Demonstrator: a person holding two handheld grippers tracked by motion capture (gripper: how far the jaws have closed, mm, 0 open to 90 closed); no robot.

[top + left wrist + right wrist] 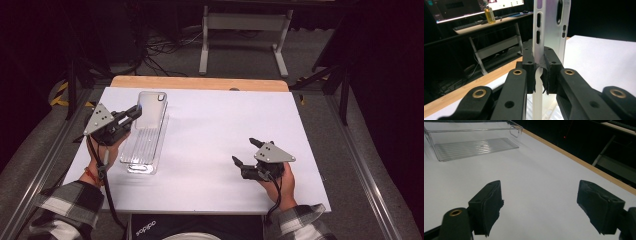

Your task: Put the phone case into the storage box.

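Observation:
A clear phone case [152, 107] stands upright above the far end of a clear plastic tray [142, 150] on the left of the white table. My left gripper [136, 111] is shut on the case's lower edge. In the left gripper view the two pads pinch the thin case wall [551, 25], with my left gripper [539, 72] closed tight around it. My right gripper [244, 151] rests low over the table at the right front, open, with nothing between its jaws. In the right gripper view its fingers [539, 202] stand wide apart over bare white surface, with the tray [474, 145] farther off.
The white table top [225, 125] has a wooden strip [200, 82] along its far edge. A white stand [245, 30] and cables lie on the floor beyond. A desk with a monitor and a yellow bottle [489, 15] stands off to the side.

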